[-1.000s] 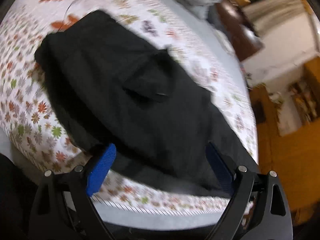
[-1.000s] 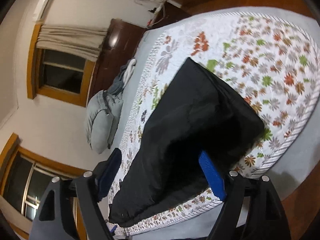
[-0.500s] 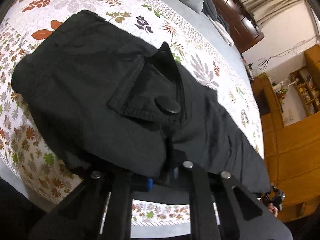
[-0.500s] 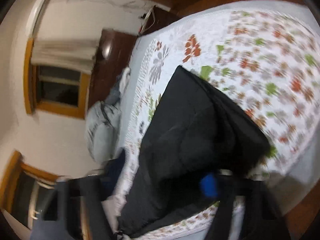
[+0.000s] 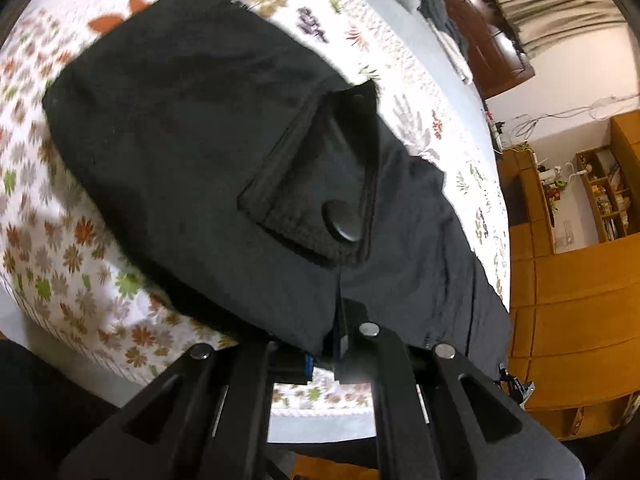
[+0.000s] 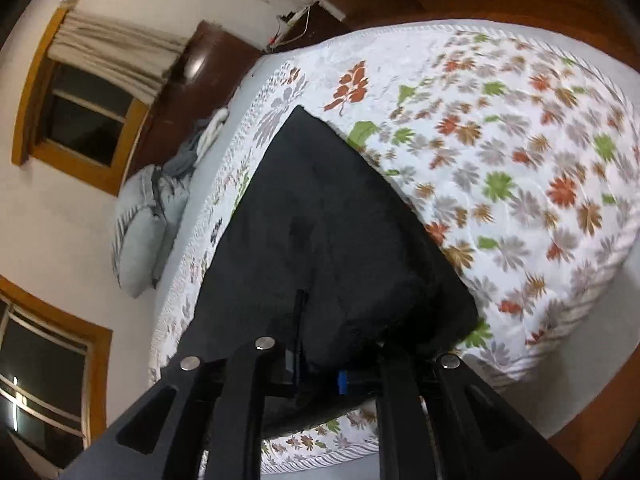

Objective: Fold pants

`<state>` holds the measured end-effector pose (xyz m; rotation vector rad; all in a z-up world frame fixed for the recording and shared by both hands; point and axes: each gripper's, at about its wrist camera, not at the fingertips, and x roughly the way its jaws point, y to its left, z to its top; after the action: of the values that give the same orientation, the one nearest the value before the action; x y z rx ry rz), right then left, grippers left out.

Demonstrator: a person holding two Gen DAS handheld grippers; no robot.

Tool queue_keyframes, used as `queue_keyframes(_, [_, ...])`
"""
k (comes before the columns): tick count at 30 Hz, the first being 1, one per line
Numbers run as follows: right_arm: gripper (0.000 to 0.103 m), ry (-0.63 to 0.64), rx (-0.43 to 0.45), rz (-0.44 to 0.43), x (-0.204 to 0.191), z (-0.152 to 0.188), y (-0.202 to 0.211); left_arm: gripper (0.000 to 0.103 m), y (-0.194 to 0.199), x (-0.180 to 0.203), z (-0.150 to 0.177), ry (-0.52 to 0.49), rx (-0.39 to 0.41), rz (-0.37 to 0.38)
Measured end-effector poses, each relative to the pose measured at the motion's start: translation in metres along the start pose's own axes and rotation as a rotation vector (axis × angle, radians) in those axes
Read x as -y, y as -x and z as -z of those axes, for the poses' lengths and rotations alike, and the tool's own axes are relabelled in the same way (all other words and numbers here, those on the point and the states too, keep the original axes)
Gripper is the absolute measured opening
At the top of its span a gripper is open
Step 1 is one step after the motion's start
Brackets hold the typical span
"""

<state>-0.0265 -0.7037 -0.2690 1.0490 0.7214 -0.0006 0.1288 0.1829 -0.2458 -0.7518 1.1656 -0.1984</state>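
Observation:
Black pants (image 5: 192, 132) lie folded on a floral quilt (image 5: 60, 264). A cargo pocket flap with a round button (image 5: 344, 222) faces up. My left gripper (image 5: 324, 354) is shut on the near edge of the pants, just below that pocket, and the cloth drapes over its fingers. In the right wrist view the pants (image 6: 328, 240) run away across the quilt (image 6: 520, 140). My right gripper (image 6: 320, 376) is at their near end. Its jaws are closing and pinch the black fabric, which hides most of the blue pads.
A grey pillow (image 6: 140, 236) and bunched clothes lie at the head of the bed by a dark wooden headboard (image 6: 192, 80). Wooden cabinets and shelves (image 5: 580, 300) stand beyond the bed's far side. The quilt's edge and the wooden floor (image 6: 600, 420) lie near my right gripper.
Both grippers went from wide open to closed on the near edge of the pants. Both moved slightly down and in towards the fabric, which now bunches over the fingers.

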Motion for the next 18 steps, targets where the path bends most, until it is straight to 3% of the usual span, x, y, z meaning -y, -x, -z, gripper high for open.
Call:
queue_keyframes(8, [0.012, 0.029, -0.013, 0.031, -0.006, -0.004, -0.006, 0.008, -0.019, -0.013, 0.002, -0.023, -0.011, -0.026])
queue_keyframes(11, [0.021, 0.016, -0.015, 0.022, -0.002, -0.004, 0.000, 0.016, -0.018, -0.015, 0.002, -0.017, -0.007, -0.023])
queue_keyframes(13, [0.037, 0.013, 0.020, 0.025, -0.003, -0.004, 0.015, 0.026, -0.009, -0.015, 0.004, -0.017, -0.010, -0.030])
queue_keyframes(14, [0.041, 0.005, 0.033, 0.020, -0.002, -0.004, 0.022, 0.039, 0.001, -0.014, 0.006, -0.027, -0.014, -0.022])
queue_keyframes(15, [0.042, -0.001, 0.054, 0.034, -0.001, -0.004, 0.034, 0.060, 0.011, -0.014, 0.008, -0.028, -0.008, -0.036])
queue_keyframes(16, [0.043, 0.005, 0.068, 0.049, -0.001, -0.004, 0.042, 0.070, 0.026, -0.013, 0.010, -0.034, 0.024, -0.073])
queue_keyframes(17, [0.044, 0.021, 0.092, 0.077, -0.003, -0.004, 0.054, 0.076, 0.045, -0.009, 0.012, -0.062, 0.083, -0.126])
queue_keyframes(18, [0.044, 0.031, 0.116, 0.099, -0.006, -0.002, 0.066, 0.076, 0.061, -0.006, 0.012, -0.096, 0.120, -0.136])
